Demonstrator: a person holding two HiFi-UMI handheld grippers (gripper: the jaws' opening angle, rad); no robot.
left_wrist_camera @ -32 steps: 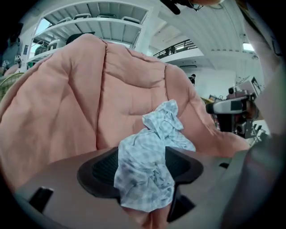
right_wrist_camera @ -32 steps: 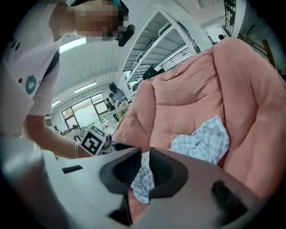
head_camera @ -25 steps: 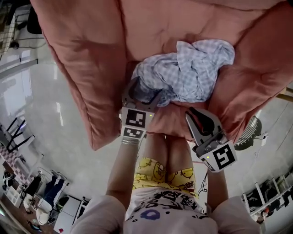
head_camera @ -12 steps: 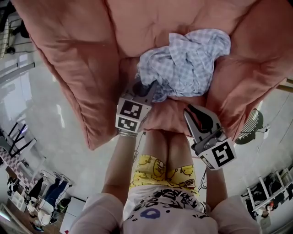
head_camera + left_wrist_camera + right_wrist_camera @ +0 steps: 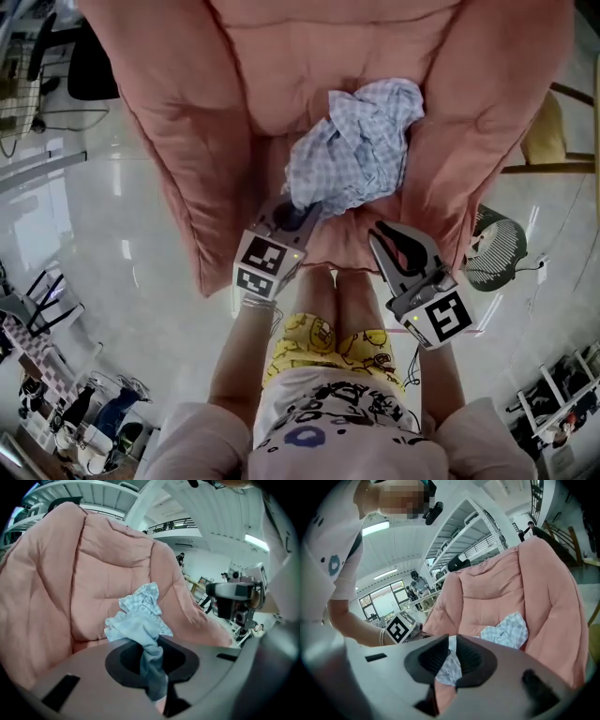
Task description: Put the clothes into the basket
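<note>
— Checked garment (image 5: 356,145) lies bunched on the pink armchair (image 5: 309,66) seat, its near end drawn into the left tongs (image 5: 298,214)!
— They've just been closing, and they're clamped on it. Right tongs (image 5: 382,239) sit just right, a slit apart, gripping nothing.

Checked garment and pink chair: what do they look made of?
Checked garment: thin woven cloth, probably cotton, matte; fine blue-white check, crumpled in soft limp folds.
Pink chair: plump padded upholstery in a soft matte fabric, maybe microfibre; puffy stitched panels, no sheen.
</note>
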